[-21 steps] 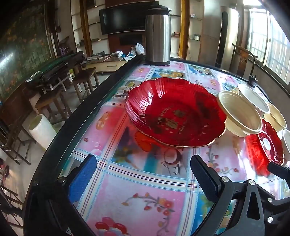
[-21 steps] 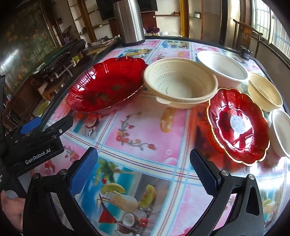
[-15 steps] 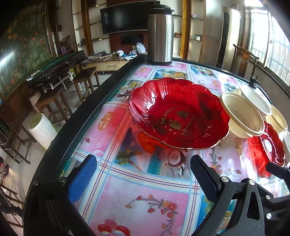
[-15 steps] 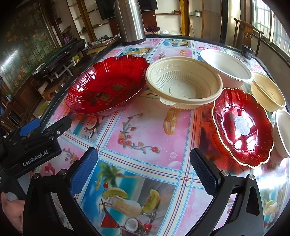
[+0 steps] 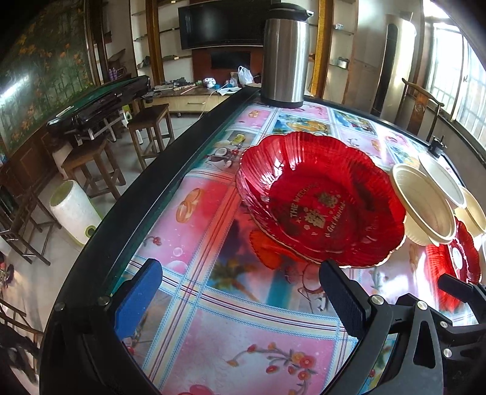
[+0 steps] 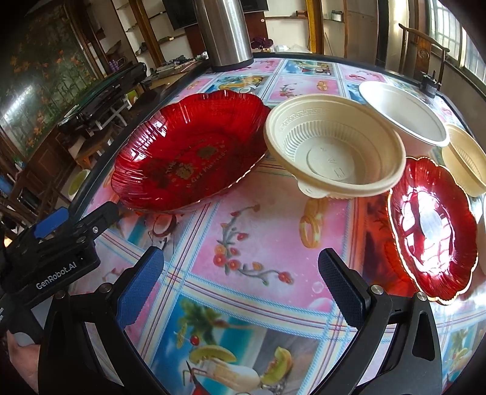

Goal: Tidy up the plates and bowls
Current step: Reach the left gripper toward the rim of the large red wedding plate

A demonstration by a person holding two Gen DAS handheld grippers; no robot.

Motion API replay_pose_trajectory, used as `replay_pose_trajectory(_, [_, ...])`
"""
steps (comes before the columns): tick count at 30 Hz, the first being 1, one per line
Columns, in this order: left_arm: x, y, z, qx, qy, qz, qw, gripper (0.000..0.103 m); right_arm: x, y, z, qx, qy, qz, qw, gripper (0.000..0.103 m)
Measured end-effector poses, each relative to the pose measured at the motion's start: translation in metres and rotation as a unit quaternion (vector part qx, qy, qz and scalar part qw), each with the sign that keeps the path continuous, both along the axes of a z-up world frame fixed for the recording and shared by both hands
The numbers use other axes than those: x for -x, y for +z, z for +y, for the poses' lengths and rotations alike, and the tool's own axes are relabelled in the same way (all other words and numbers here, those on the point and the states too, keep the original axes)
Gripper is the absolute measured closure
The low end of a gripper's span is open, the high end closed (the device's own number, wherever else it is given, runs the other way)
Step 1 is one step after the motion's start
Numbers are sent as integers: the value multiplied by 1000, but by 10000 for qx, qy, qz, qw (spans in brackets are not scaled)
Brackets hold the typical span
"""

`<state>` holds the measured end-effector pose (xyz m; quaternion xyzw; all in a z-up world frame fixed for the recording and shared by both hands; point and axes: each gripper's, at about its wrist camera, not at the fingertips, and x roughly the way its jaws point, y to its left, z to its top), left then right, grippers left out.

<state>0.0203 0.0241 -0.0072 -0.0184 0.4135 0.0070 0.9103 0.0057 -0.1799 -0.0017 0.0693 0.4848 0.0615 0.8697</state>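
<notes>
Both views sit closer to the dishes than a moment earlier, the large red scalloped plastic plate (image 5: 322,197) filling more of the left view.

Left tongs (image 5: 240,299): spread fully, nothing between them, poised over bare patterned worktop (image 5: 243,349) just short of the large plate's near rim. Right tongs (image 6: 240,284): likewise wide and empty, above the floral cloth.

Worktop holdings, right view: large red plate at left; cream ribbed plastic bowl (image 6: 334,149) touching its right rim; white plastic bowl (image 6: 404,115) behind, its rim overlapped by the cream bowl; smaller cream ribbed bowl (image 6: 467,158) at far right; small red scalloped plate with gold edge (image 6: 431,224) in front of it, near the right tong. Steel vacuum flask (image 6: 224,30) upright at the far edge. Nothing lies between either pair of tongs and the dishes.

Left view alone: wooden stools (image 5: 148,127), a white cylindrical bin (image 5: 73,209) on the floor, a wall television (image 5: 221,24). Right view alone: the left gripper body and, at lower left, part of a hand (image 6: 21,361) holding it.
</notes>
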Motion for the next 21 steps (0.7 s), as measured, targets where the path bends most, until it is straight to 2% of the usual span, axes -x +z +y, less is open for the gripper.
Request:
replay_pose_trajectory(3, [-1, 0, 2, -6, 46, -6, 10000, 0, -5, -3, 1, -62, 0, 43, 10000, 0])
replay_pose_trajectory(4, [-3, 0, 5, 131, 76, -57, 9999, 0, -6, -5, 1, -77, 1, 60, 10000, 0])
replay_pose_trajectory(7, [-5, -2, 7, 190, 93, -60, 9998, 0, -8, -6, 2, -112, -1, 77, 9999, 0])
replay_pose_trajectory(8, [-6, -2, 6, 175, 88, 21, 9998, 0, -8, -5, 2, -123, -6, 80, 9999, 0])
replay_pose_trajectory(14, [-8, -3, 5, 95, 92, -99, 9999, 0, -12, -7, 2, -191, -13, 125, 9997, 0])
replay_pose_trajectory(21, [-13, -4, 9, 126, 143, 62, 9998, 0, -17, -8, -1, -306, -74, 160, 9994, 0])
